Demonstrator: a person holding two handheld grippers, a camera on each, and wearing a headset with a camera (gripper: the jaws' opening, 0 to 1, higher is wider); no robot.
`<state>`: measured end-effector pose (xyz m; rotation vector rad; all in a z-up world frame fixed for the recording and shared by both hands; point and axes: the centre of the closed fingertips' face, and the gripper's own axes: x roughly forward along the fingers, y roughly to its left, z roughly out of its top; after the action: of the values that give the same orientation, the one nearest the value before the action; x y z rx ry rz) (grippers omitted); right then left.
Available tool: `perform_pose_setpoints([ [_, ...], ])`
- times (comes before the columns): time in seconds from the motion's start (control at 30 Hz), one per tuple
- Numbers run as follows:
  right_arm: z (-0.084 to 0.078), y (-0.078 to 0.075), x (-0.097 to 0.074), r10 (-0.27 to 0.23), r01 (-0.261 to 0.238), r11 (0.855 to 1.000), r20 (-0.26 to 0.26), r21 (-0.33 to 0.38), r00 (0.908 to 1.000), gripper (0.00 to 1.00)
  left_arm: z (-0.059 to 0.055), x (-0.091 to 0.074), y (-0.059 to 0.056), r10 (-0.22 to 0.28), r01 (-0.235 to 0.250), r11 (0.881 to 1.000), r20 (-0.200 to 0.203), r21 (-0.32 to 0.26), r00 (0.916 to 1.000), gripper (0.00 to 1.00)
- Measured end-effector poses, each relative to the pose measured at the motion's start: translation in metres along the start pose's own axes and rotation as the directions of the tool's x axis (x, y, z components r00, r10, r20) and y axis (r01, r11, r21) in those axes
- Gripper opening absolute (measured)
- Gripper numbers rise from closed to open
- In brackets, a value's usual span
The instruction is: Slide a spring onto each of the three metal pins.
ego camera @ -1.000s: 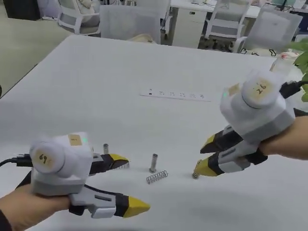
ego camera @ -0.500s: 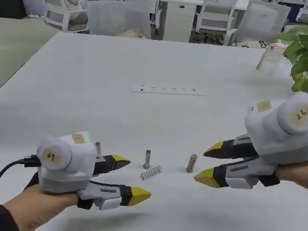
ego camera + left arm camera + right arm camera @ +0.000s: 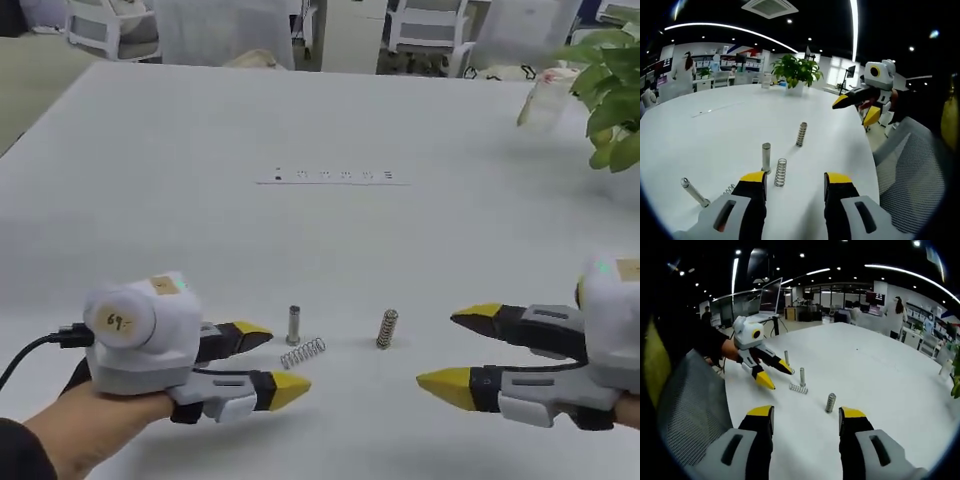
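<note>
The left gripper (image 3: 288, 357) and the right gripper (image 3: 438, 348) sit low over the white table (image 3: 180, 140) with their tips toward each other. Both are open wide and hold nothing.

In the head view two pins stand between them. The bare pin (image 3: 294, 325) stands straight up, close to the left gripper. The loose spring (image 3: 303, 352) lies flat on the table just beside the foot of the bare pin. Nearer the right gripper stands the pin with a spring on it (image 3: 387, 328).

The left gripper view looks along the table. It shows one more thing, a third pin (image 3: 694, 191), low on the left by that gripper's own jaw. A bit of another spring (image 3: 729, 188) peeks out next to it. From the head view, the left gripper is in front of that spot.

The right gripper view looks the other way. There the third pin (image 3: 786, 357) stands up just behind the left gripper's yellow tips.

A leafy plant (image 3: 795, 72) stands at the far end of the table.
</note>
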<state>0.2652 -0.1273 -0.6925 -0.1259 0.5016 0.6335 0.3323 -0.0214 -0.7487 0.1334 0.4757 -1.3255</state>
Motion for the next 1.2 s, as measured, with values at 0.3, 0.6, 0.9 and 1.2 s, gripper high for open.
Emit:
perform_pose_setpoints([
  [0.3,-0.009,0.000,0.005,0.027,-0.029,0.999,0.061,0.042,0.9978,0.60,-0.009,0.009,0.004,0.017,-0.017,1.000,-0.027,0.004,0.9995,0.35],
  [0.6,-0.021,0.010,0.010,0.062,-0.065,0.996,0.049,0.055,0.9968,0.74,-0.012,0.017,0.009,0.032,-0.032,0.999,-0.035,-0.005,0.9989,0.31],
  [0.9,-0.027,0.013,0.013,0.067,-0.070,0.995,0.043,0.072,0.9968,0.90,-0.017,0.023,0.010,0.035,-0.035,0.999,-0.054,-0.002,0.9979,0.26],
  [1.2,-0.027,0.013,0.013,0.063,-0.069,0.993,0.068,0.097,0.9957,0.99,-0.021,0.028,0.013,0.037,-0.037,0.999,-0.062,0.005,0.9974,0.24],
])
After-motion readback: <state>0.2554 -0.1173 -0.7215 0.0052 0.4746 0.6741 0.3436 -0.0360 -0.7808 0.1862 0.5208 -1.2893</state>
